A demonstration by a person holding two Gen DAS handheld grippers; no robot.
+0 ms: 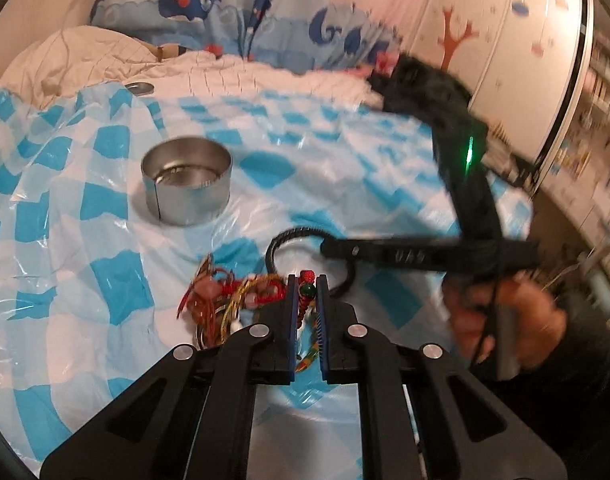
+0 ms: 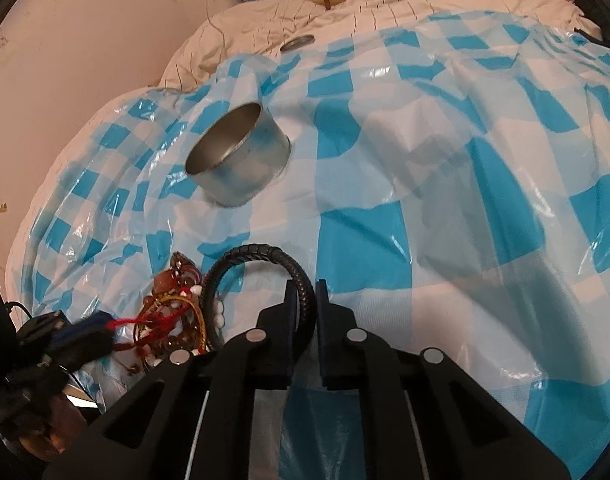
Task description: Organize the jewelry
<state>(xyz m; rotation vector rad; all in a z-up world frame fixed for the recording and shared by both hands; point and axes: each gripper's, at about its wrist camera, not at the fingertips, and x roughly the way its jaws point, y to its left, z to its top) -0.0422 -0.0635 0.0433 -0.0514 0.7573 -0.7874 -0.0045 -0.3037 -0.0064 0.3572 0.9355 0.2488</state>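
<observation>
— On the checked plastic sheet point(image 2: 445, 168), what have you got to work with?

— Biggest first: the open metal tin point(image 2: 237, 156) stands well beyond your tangled pile of jewelry point(image 1: 233, 304). Your right gripper point(image 2: 305, 296) is clamped on the black braided bracelet point(image 2: 261, 256), whose loop lies beside the pile. Your left gripper point(image 1: 306, 292) is pinched on a red beaded string point(image 1: 305, 300) with a green bead, at the pile's edge.

— How should you lift?

— I'd judge: raise one piece slowly, keep the other hand steady, and let snagged cords slip free before carrying anything to the tin.
</observation>
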